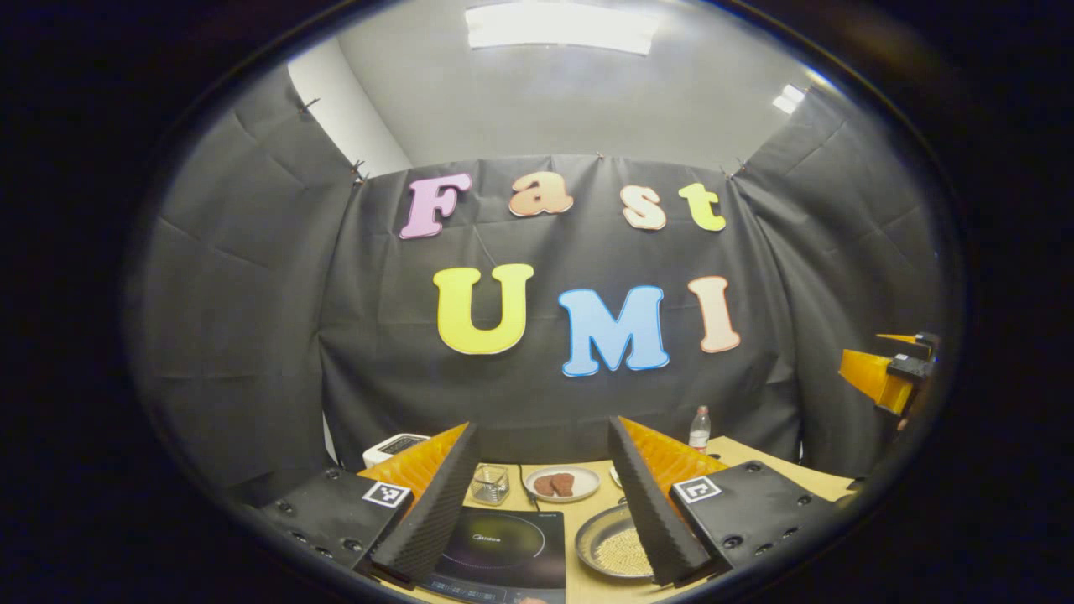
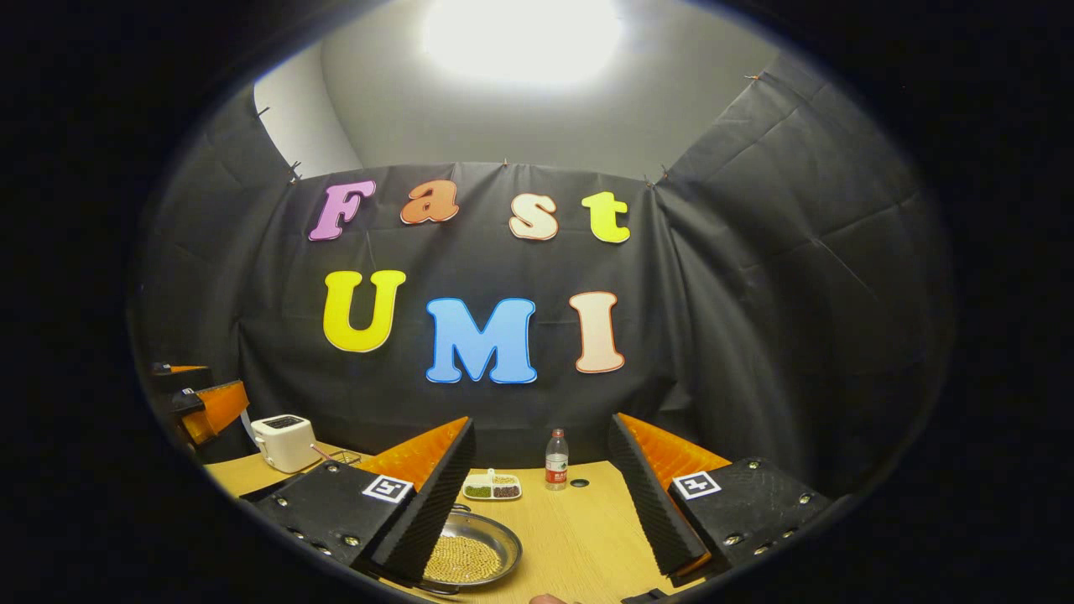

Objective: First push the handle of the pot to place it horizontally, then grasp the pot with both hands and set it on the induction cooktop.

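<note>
both claws are spread wide and hold nothing, raised above the table (image 2: 579, 524). between the left claw (image 1: 537, 503) fingers lies the black induction cooktop (image 1: 503, 545), and the metal pot (image 1: 612, 545), filled with pale grains, sits just beside it on the wood. in the right gripper view the pot (image 2: 470, 554) lies by the right claw (image 2: 541, 503) left finger; its handle is hidden. a bottle (image 2: 556, 460) stands at the back.

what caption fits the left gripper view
Open left gripper above the induction cooktop, beside the grain-filled pot.
</note>
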{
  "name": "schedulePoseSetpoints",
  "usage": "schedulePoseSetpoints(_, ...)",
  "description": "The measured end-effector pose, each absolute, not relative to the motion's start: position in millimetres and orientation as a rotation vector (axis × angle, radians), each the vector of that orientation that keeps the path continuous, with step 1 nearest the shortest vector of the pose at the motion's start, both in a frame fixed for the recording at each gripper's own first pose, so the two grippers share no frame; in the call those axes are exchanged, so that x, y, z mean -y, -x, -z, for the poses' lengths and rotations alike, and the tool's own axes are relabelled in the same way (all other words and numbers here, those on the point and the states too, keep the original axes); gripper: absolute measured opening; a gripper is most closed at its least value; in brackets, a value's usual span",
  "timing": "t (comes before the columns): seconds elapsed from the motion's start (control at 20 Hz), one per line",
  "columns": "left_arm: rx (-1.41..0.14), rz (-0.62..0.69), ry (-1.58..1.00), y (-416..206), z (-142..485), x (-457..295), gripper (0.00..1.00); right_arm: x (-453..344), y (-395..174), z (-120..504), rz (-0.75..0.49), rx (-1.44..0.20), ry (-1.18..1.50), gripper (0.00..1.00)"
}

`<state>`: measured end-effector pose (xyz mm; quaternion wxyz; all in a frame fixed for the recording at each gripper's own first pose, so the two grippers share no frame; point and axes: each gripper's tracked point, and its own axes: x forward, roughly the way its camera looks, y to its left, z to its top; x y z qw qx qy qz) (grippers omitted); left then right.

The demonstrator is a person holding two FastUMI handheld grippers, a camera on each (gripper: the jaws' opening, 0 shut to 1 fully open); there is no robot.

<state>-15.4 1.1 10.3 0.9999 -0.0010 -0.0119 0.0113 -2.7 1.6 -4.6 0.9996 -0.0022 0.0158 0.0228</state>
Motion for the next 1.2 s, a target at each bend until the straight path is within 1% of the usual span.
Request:
schedulePoseSetpoints(0.15, 0.024, -0.022, 0.009, 18, -10, -3, 1.0, -4, 3, 4, -0.053, -0.035, 0.001, 0.97)
schedulePoseSetpoints(0.25, 0.024, -0.024, 0.012, 21, -9, -6, 0.94, -5, 5, 5, -0.055, -0.042, 0.01, 0.96)
schedulePoseSetpoints(0.3, 0.025, -0.027, 0.012, 21, -10, -8, 0.94, -7, 6, 6, -0.06, -0.05, 0.013, 0.9)
schedulePoseSetpoints(0.4, 0.023, -0.033, 0.009, 24, -9, -11, 0.94, -6, 7, 8, -0.043, -0.057, 0.019, 0.88)
schedulePoseSetpoints(0.45, 0.024, -0.035, 0.006, 26, -8, -13, 0.94, -6, 5, 7, -0.039, -0.055, 0.017, 0.7)
schedulePoseSetpoints(0.5, 0.026, -0.037, 0.004, 28, -9, -14, 0.95, -7, 5, 10, -0.043, -0.064, 0.015, 0.55)
schedulePoseSetpoints(0.55, 0.028, -0.037, 0.004, 29, -9, -16, 0.97, -12, 8, 13, -0.048, -0.075, 0.015, 0.54)
schedulePoseSetpoints(0.6, 0.03, -0.039, 0.004, 30, -10, -16, 0.98, -16, 10, 14, -0.063, -0.085, 0.018, 0.55)
schedulePoseSetpoints(0.65, 0.032, -0.042, 0.003, 29, -10, -20, 0.99, -11, 7, 15, -0.043, -0.085, 0.022, 0.55)
schedulePoseSetpoints(0.7, 0.032, -0.046, 0.001, 30, -11, -22, 1.0, -13, 4, 16, -0.051, -0.088, 0.013, 0.38)
schedulePoseSetpoints(0.75, 0.035, -0.05, -0.001, 31, -12, -25, 0.99, -19, 6, 19, -0.069, -0.099, 0.005, 0.24)
schedulePoseSetpoints(0.8, 0.037, -0.053, -0.001, 31, -12, -27, 0.98, -28, 7, 20, -0.098, -0.106, 0.006, 0.24)
schedulePoseSetpoints(0.85, 0.04, -0.056, -0.003, 32, -13, -30, 0.97, -21, 4, 18, -0.067, -0.098, 0.009, 0.24)
schedulePoseSetpoints(0.9, 0.041, -0.062, -0.008, 33, -14, -32, 0.96, -26, 7, 11, -0.079, -0.088, -0.008, 0.0)
schedulePoseSetpoints(0.95, 0.043, -0.067, -0.011, 32, -14, -36, 0.95, -38, 6, 16, -0.118, -0.096, -0.028, 0.04)
schedulePoseSetpoints(1.0, 0.046, -0.071, -0.008, 33, -16, -39, 0.94, -49, 6, 22, -0.151, -0.113, -0.036, 0.05)
schedulePoseSetpoints(1.05, 0.047, -0.073, -0.005, 33, -15, -41, 1.0, -55, 6, 30, -0.178, -0.135, -0.032, 0.05)
schedulePoseSetpoints(1.2, 0.045, -0.094, -0.011, 34, -13, -55, 0.96, -81, 9, 55, -0.27, -0.218, -0.038, 0.05)
